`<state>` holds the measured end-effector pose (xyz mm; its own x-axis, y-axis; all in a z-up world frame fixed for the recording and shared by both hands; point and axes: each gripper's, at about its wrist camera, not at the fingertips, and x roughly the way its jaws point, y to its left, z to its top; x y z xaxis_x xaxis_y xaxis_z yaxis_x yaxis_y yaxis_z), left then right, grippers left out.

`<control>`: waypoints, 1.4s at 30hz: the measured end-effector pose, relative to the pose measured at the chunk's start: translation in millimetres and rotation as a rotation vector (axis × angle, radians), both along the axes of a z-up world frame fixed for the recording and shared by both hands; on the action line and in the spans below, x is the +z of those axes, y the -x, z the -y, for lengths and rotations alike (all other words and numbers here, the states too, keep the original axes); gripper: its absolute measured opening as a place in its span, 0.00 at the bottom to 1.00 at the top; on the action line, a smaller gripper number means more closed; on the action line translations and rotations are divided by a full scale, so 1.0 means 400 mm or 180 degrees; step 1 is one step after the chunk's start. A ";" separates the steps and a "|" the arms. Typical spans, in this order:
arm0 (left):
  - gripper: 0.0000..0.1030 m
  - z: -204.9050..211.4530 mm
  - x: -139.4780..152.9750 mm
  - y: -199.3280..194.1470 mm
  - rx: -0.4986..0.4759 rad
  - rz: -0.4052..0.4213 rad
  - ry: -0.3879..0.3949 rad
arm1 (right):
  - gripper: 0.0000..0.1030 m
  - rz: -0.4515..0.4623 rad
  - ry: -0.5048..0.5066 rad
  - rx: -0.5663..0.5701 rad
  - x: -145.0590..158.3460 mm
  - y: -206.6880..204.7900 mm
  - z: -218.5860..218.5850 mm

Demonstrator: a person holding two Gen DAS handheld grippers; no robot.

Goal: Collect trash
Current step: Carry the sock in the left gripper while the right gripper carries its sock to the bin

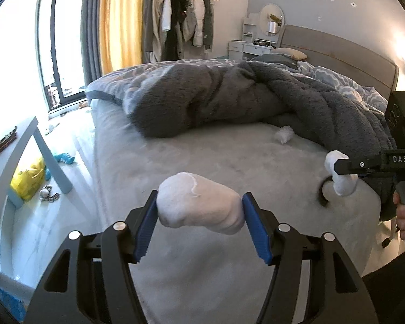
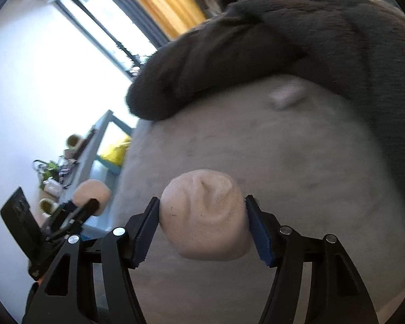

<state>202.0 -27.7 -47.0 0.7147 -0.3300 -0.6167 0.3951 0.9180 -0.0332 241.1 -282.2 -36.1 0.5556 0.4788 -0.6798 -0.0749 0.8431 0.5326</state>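
Note:
My left gripper (image 1: 199,205) is shut on a white rolled sock (image 1: 199,202) and holds it above the grey bed sheet (image 1: 202,159). My right gripper (image 2: 202,210) is shut on a second white sock (image 2: 205,216); it shows at the right of the left wrist view (image 1: 340,174), held above the bed's near right part. The left gripper with its sock shows at lower left of the right wrist view (image 2: 90,198). A crumpled white tissue (image 1: 283,134) lies on the sheet beside the dark grey fleece blanket (image 1: 229,100); it is blurred in the right wrist view (image 2: 284,95).
A grey-blue side table (image 1: 24,145) stands left of the bed, with a yellow bag (image 1: 28,181) under it. A blue toy (image 1: 64,158) and keys (image 1: 47,192) lie on the floor. Clothes rack (image 1: 181,21), vanity (image 1: 253,46) and headboard (image 1: 337,54) stand behind.

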 end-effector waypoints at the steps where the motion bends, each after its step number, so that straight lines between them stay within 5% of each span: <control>1: 0.63 -0.018 0.003 0.005 0.0042 0.0001 0.0007 | 0.62 0.0073 -0.0119 0.0055 0.010 0.000 -0.016; 3: 0.63 -0.047 0.006 0.012 0.0111 0.0001 0.0016 | 0.62 0.0126 -0.0117 0.0177 0.023 -0.010 -0.067; 5: 0.63 -0.075 0.008 0.019 0.0167 -0.0003 0.0004 | 0.61 -0.0077 0.0193 0.0222 -0.008 -0.023 -0.110; 7: 0.63 -0.101 0.007 0.023 0.0211 -0.0002 -0.0024 | 0.60 -0.0255 0.0159 0.0229 -0.035 -0.039 -0.133; 14: 0.63 -0.206 0.018 0.038 0.0401 0.0009 -0.0009 | 0.60 0.0256 0.0176 0.0513 0.043 -0.036 -0.256; 22: 0.63 -0.311 0.018 0.060 0.0581 -0.0034 0.0031 | 0.60 0.0138 0.0183 0.0750 0.017 -0.061 -0.385; 42: 0.63 -0.539 -0.141 0.074 0.1148 -0.0779 0.0311 | 0.60 0.0153 0.0217 0.1423 -0.021 -0.071 -0.712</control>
<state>172.5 187.7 -103.3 0.6316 -0.1514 -0.7604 0.0201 0.9836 -0.1793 269.4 2.8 -44.4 0.3364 0.6338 -0.6966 -0.4628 0.7554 0.4638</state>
